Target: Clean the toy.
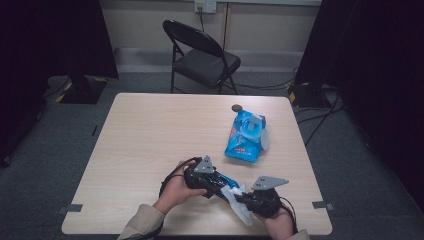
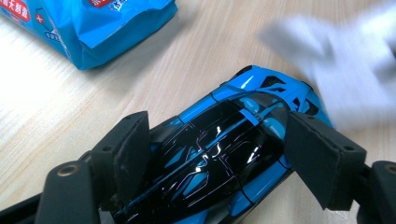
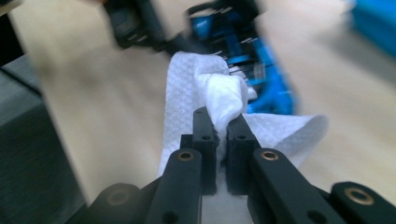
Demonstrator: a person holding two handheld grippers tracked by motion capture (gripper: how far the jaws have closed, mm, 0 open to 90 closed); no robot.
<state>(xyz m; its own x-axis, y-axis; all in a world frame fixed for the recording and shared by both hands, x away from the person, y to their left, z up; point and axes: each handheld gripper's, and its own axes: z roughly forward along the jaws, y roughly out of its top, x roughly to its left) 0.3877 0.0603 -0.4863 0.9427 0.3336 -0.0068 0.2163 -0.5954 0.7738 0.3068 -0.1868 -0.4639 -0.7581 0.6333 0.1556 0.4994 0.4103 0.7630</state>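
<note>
The left gripper point(image 2: 217, 149) clamps a blue and black toy car point(image 2: 219, 154) between its two pads, one pad on each flank of the car, whose nose points away from the jaws. The right gripper point(image 3: 219, 123) has its jaws pressed nearly together, pinching a white wet wipe point(image 3: 219, 93) that bunches above the tips and hangs down around them, right against the car's far end. Beyond both grippers, well apart, a blue wipes pack point(image 1: 245, 137) lies on the wooden table point(image 1: 150, 135).
</note>
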